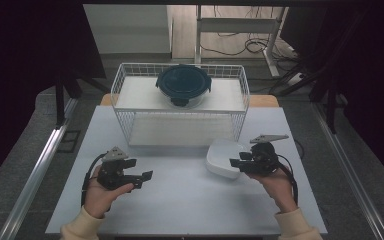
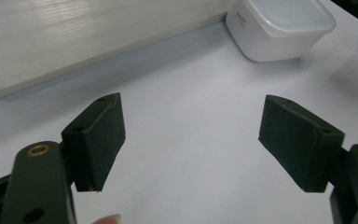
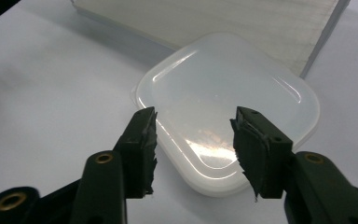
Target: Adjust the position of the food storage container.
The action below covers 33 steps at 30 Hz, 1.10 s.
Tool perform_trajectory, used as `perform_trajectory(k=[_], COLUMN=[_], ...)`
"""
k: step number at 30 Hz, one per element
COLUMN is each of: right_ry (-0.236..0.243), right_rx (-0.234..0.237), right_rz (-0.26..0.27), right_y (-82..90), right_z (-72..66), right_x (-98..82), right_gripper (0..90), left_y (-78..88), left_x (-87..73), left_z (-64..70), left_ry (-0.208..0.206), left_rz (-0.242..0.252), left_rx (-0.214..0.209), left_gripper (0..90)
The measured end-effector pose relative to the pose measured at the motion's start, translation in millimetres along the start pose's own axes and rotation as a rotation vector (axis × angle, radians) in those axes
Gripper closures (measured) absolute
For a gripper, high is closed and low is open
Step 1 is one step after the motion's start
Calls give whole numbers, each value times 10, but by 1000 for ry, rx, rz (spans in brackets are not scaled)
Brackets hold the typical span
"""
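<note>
White container [image 3: 228, 102] base hidden by lid.

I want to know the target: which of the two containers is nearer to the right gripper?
The white container on the table, just at the right gripper. The round container with the dark lid sits farther off, on the wire rack.

Your left gripper [image 1: 147, 175] sat low on your side of the table, cradled from underneath in your left hand [image 1: 101, 192], jaws spread wide with nothing between them. Your right gripper [image 1: 234, 163] pointed left, held by your right hand [image 1: 276, 181] from behind, jaws partway apart and not pressing on anything. Both forearms came in from the bottom edge in cream sleeves [image 1: 294, 224], with the cables looping off each gripper by your wrists.
</note>
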State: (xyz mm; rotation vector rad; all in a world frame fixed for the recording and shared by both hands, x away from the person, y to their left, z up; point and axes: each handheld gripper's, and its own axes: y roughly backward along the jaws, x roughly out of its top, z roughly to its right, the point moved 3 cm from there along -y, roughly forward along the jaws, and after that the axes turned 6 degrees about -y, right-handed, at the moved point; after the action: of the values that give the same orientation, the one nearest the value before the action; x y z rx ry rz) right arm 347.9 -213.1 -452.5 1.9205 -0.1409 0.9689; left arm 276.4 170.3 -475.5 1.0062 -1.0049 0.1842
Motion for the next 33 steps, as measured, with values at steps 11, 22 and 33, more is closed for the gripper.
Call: perform_trajectory(k=[11, 22, 33], right_ry=[182, 408, 492], right_rx=[-136, -288, -346], right_rz=[-79, -141, -161], right_y=[-294, -672, -836], right_z=[134, 173, 252], right_x=[352, 565, 599], right_gripper=[847, 891, 892], left_y=[9, -24, -61], left_x=[-19, -49, -63], left_z=[-13, -25, -22], left_ry=[14, 16, 16], left_rz=[0, -13, -24], left_rx=[-1, -9, -17], left_gripper=[222, 222, 224])
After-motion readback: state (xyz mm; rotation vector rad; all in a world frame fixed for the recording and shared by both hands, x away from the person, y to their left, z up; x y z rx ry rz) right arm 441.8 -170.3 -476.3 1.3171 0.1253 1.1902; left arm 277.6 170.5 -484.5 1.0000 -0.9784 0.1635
